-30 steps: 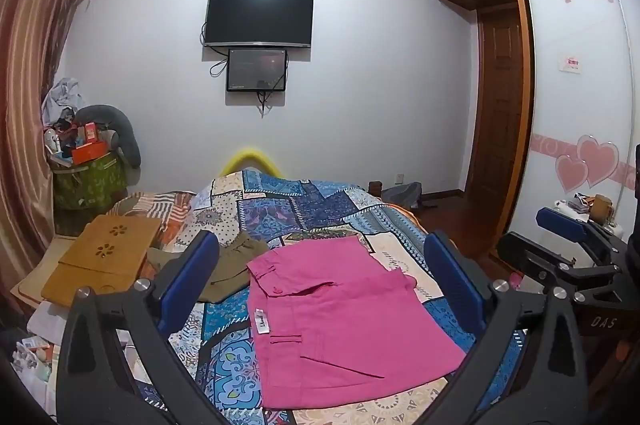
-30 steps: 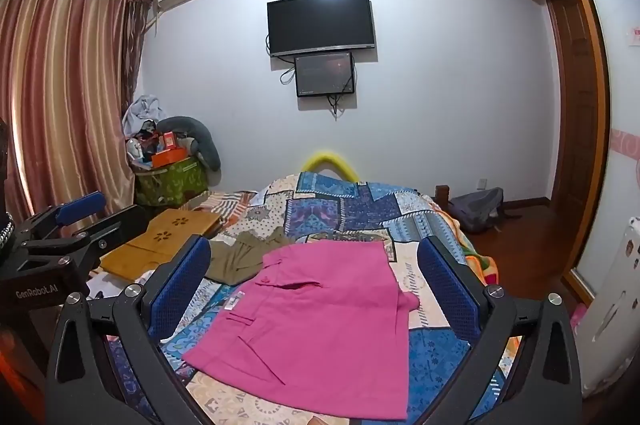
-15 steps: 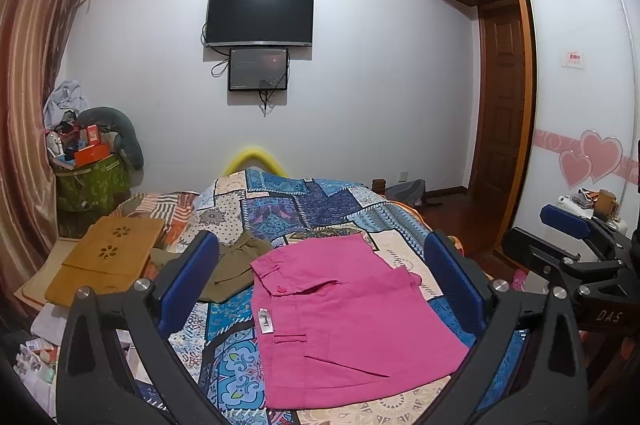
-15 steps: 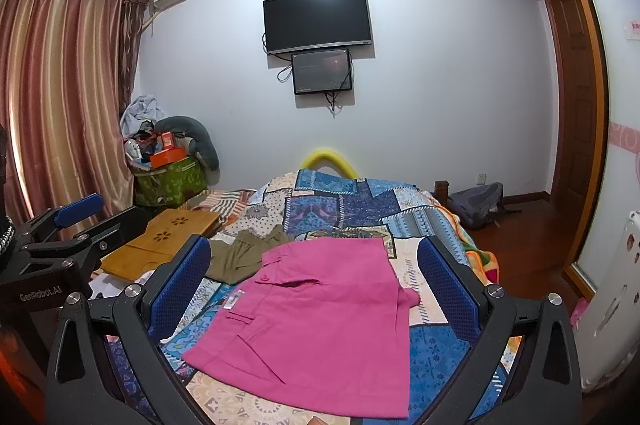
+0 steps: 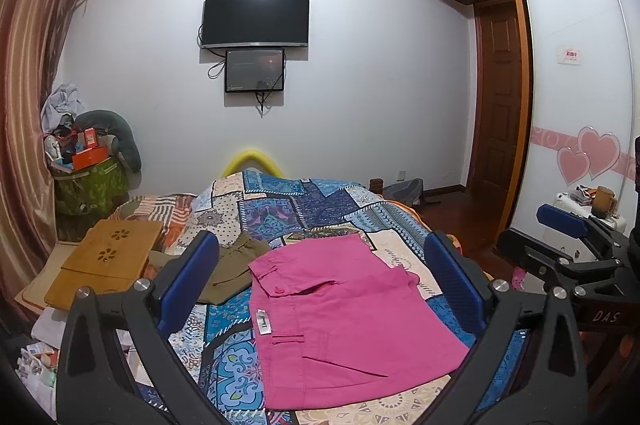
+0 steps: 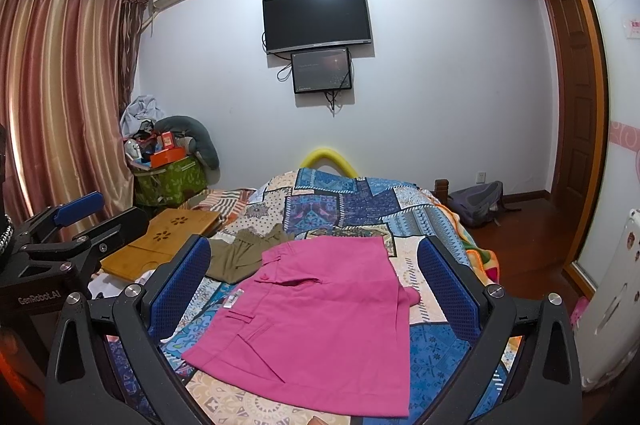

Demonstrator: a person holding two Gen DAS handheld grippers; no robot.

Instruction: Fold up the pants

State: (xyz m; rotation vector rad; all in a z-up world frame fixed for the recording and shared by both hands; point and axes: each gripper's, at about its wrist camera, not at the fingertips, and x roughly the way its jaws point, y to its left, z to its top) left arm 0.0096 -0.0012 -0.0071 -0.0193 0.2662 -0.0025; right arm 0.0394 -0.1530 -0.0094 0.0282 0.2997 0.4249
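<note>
Left tongs (image 5: 320, 281) spread wide, nothing between the blue pads, held above the near end of the bed. Right tongs (image 6: 316, 281) likewise wide apart and empty, also up off the bed; in the left view they show at the right edge (image 5: 568, 237), and the left ones show at the left edge of the right view (image 6: 76, 221).

Pink pants (image 5: 340, 317) lie folded into a flat, roughly square pad on the patchwork bedspread (image 5: 280, 209), at the near end of the bed, waistband to the left with a white label showing. A small corner of pink fabric sticks out on the right side (image 6: 410, 295). Neither pair of tongs touches them.

Olive-brown garment (image 5: 236, 265) crumpled just left of the pants, touching or slightly under their far-left corner. Wooden lap tray (image 5: 104, 265) further left. Wall TV (image 5: 256, 19) and a smaller screen (image 5: 254, 71) beyond the bed, curtains (image 6: 60, 97) on the left.
</note>
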